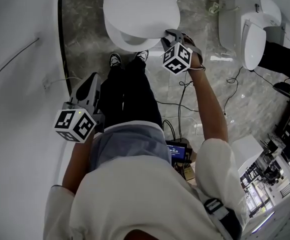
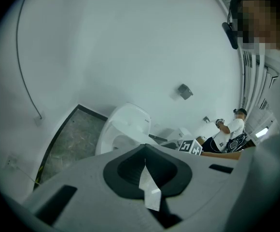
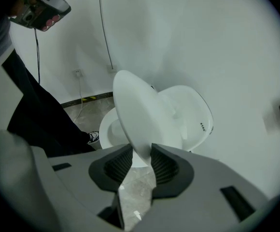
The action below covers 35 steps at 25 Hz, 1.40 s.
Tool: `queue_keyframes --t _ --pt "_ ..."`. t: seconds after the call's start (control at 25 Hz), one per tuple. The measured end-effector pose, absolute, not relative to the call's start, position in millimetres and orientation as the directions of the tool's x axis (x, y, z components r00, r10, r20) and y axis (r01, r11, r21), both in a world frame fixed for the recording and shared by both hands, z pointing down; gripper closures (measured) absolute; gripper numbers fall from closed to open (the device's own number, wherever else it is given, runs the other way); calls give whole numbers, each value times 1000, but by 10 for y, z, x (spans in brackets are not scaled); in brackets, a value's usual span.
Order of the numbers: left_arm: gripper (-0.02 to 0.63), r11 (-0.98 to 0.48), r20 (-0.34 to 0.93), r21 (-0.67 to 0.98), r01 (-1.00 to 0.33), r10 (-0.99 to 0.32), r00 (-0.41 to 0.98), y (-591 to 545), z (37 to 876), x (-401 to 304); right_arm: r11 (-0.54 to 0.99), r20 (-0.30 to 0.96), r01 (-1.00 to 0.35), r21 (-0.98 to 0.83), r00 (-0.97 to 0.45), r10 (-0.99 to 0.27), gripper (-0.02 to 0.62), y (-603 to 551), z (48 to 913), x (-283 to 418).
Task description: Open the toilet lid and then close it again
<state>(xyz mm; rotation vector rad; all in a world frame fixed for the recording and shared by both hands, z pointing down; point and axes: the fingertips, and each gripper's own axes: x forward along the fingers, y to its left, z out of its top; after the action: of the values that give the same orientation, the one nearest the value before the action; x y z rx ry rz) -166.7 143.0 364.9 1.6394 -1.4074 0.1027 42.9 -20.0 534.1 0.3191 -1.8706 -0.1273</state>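
Note:
A white toilet stands just ahead of my feet, its lid (image 1: 140, 9) tipped partway over the bowl (image 1: 122, 41). My right gripper (image 1: 168, 34) reaches down to the lid's right edge. In the right gripper view the lid (image 3: 140, 115) slants across the bowl (image 3: 106, 129), its rim sits between the ribbed pads (image 3: 165, 167), and the right gripper (image 3: 141, 161) is shut on it. My left gripper (image 1: 91, 80) hangs by my left leg, away from the toilet. In its own view the left gripper (image 2: 145, 166) is shut with nothing in it, and the toilet (image 2: 125, 129) lies beyond.
A white wall (image 1: 20, 84) runs close along the left, with a cable on it. A second toilet (image 1: 252, 34) stands at the right. Cables (image 1: 185, 104) trail over the grey marble floor. My shoes (image 1: 116, 60) stand at the bowl's front. Another person (image 2: 229, 132) sits far back.

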Motion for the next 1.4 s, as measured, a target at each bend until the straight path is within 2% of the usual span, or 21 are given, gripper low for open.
queue_keyframes --t 0.2,0.6,0.76,1.4 --pt "600 67 607 530 -845 -726 324 1451 3692 -1676 963 929 -135 234 -263 -262 482 -93 5454 448" --pt "600 103 641 517 -850 -705 305 1519 3847 -1788 977 952 -77 199 -223 -211 468 101 5705 487" --pt "600 65 650 485 -872 -694 309 1472 3871 -1737 980 956 -66 185 -219 -195 463 144 5805 497" --pt "600 76 688 488 -870 -647 329 1575 4159 -1658 997 981 -25 76 -178 -79 456 445 6273 531"
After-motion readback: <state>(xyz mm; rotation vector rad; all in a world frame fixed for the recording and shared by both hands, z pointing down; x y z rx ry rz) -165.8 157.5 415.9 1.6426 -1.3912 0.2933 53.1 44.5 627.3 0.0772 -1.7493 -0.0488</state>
